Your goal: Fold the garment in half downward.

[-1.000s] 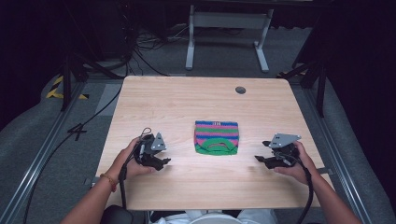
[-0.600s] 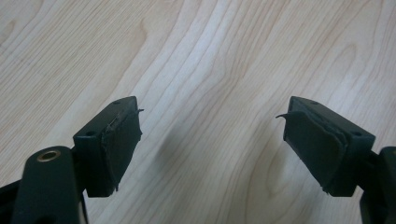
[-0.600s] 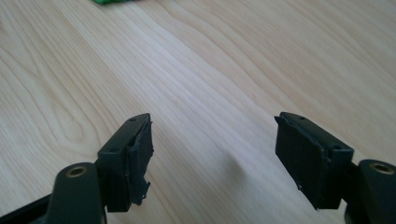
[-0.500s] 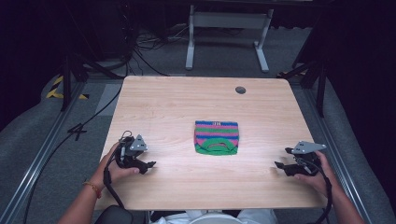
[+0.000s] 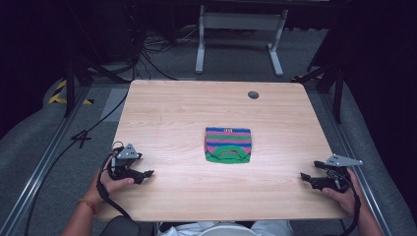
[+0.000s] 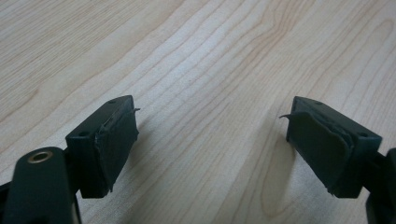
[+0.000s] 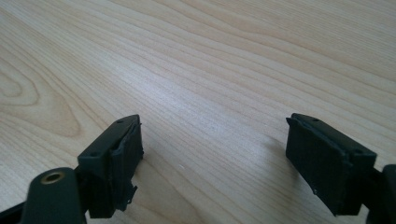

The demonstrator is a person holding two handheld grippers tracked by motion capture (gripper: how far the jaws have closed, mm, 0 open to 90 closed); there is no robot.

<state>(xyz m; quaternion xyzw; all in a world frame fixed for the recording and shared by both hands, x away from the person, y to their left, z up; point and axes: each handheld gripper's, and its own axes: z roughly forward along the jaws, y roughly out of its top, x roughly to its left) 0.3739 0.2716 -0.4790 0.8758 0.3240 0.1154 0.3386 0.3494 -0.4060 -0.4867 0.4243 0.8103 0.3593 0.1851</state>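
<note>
The table [image 5: 172,118], a pale wood-grain top with a small dark round hole [image 5: 253,95] near its far right, takes up most of the high view, standing on grey floor between dark rails. At its middle lies a folded knitted cloth [image 5: 227,144], striped in blue, pink and green; it is nearly square, its slightly longer side running left to right across the table, with the stripes along that axis and a green curved band (perhaps a neckline or hem; I cannot tell which) on the edge facing the person. It lies flat, well apart from both tools, and sits where it sat in the earlier frames. The left tool [image 5: 142,174] rests low at the table's near left edge, held in the left hand [image 5: 110,183], its tips pointing right toward the middle; its own view shows the two black jaws spread wide over bare wood, nothing between them. The right tool [image 5: 306,178] is at the near right edge in the right hand [image 5: 344,194], pointing left, jaws likewise wide apart and empty. Compared with a second ago, both tools have drawn back from beside the cloth, outward and toward the person, to the table's near corners.
</note>
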